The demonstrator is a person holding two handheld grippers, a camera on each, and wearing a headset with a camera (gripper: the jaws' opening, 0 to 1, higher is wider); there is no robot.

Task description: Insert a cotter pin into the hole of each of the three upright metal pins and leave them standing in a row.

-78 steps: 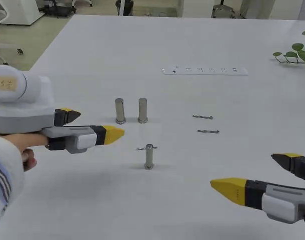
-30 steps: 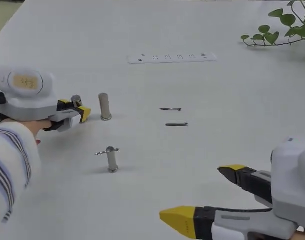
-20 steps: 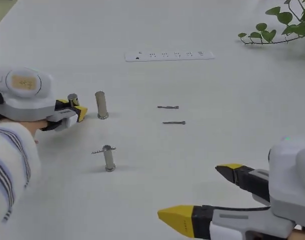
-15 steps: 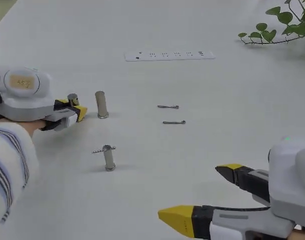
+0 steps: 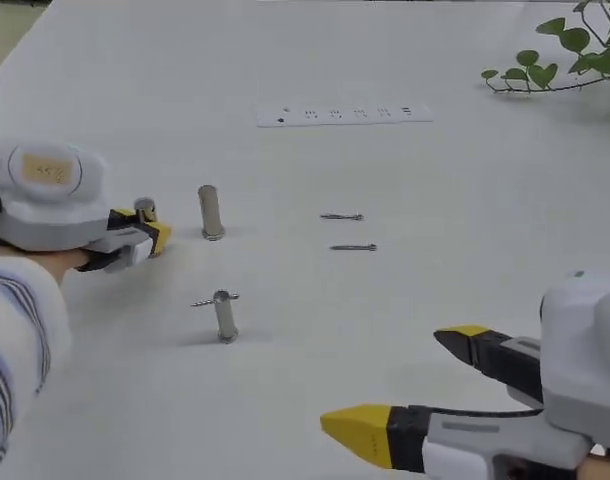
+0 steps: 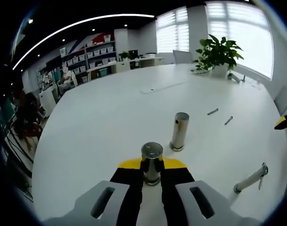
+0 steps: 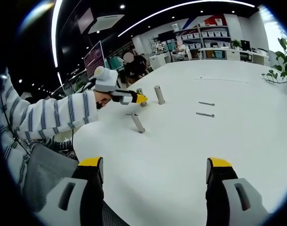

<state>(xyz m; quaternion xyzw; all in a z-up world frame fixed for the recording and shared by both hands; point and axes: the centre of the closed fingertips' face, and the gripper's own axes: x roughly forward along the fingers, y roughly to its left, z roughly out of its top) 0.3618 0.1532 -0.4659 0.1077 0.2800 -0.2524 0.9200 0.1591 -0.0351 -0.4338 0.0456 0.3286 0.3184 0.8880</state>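
The left gripper [image 5: 151, 233] is at the middle left of the head view and points to the right. Its yellow-tipped jaws are closed on a metal pin [image 5: 144, 210], which stands upright between them. In the left gripper view the top of this pin rises between the two tips at the lower centre. A hand [image 5: 55, 262] holds this gripper from below. A striped sleeve [image 5: 10, 330] covers the arm at the lower left edge.

The right gripper [image 5: 385, 382] is at the lower right of the head view and points to the left. Its jaws are spread wide. In the right gripper view its two yellow tips stand far apart at the bottom.
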